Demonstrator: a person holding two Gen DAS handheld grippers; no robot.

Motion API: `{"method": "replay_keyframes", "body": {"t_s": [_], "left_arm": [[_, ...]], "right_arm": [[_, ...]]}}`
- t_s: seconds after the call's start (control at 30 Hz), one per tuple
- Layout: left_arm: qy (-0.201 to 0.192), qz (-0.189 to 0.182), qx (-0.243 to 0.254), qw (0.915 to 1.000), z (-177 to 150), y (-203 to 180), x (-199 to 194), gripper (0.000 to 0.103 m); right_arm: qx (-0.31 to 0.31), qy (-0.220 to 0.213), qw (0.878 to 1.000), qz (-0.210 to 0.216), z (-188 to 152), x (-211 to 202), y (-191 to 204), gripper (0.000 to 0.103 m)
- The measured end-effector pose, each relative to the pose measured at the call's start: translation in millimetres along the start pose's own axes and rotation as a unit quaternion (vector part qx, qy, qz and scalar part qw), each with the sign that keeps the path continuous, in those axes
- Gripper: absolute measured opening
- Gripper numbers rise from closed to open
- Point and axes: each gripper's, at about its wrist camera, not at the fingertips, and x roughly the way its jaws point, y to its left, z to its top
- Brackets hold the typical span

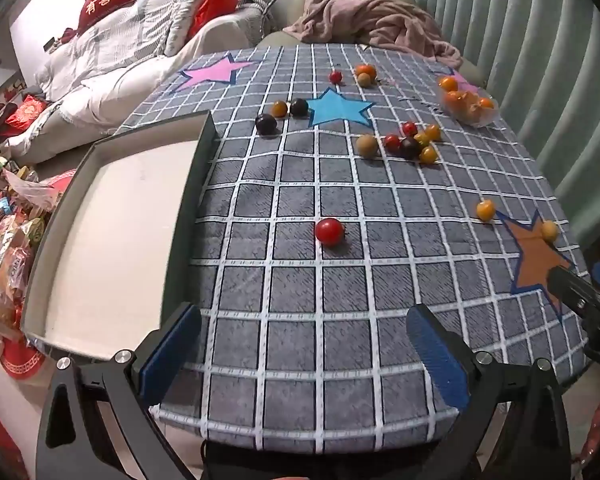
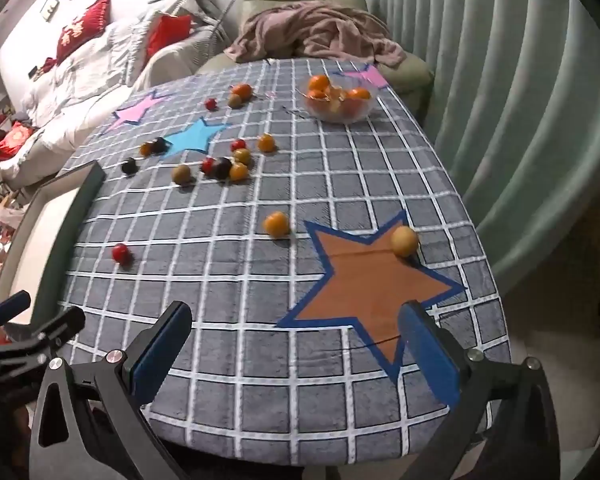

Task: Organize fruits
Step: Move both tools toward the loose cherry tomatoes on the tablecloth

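Small fruits lie scattered on a grey checked tablecloth (image 1: 300, 280). A red tomato (image 1: 329, 231) sits alone ahead of my left gripper (image 1: 304, 356), which is open and empty above the near table edge. A mixed cluster (image 1: 410, 142) of red, dark, yellow and tan fruits lies farther back. My right gripper (image 2: 296, 354) is open and empty over the brown star (image 2: 364, 284). An orange fruit (image 2: 276, 224) and a pale yellow fruit (image 2: 404, 241) lie just beyond it. A clear bowl (image 2: 337, 100) of orange fruits stands at the far right.
A dark-rimmed tray with a white floor (image 1: 112, 232) sits at the table's left edge. Blue (image 1: 338, 108) and pink (image 1: 216, 72) stars mark the cloth. A blanket-covered armchair (image 2: 312, 36) stands behind the table, a curtain (image 2: 500, 100) on the right, a sofa (image 1: 100, 52) and bags at left.
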Motion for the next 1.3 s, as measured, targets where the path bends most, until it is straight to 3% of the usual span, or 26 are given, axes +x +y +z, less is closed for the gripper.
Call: {"method": "replay_keyframes", "body": {"t_s": [0.57, 1.3], "left_arm": [[0.038, 0.015, 0.005, 0.9991, 16, -10, 43, 0.103], [0.028, 0.02, 0.007, 0.9994, 21, -13, 54, 0.103]], "right_arm": [[0.017, 0.033, 0.999, 0.008, 7, 39, -14, 0.103], [0.031, 0.032, 0.999, 0.004, 6, 42, -28, 0.103]]}}
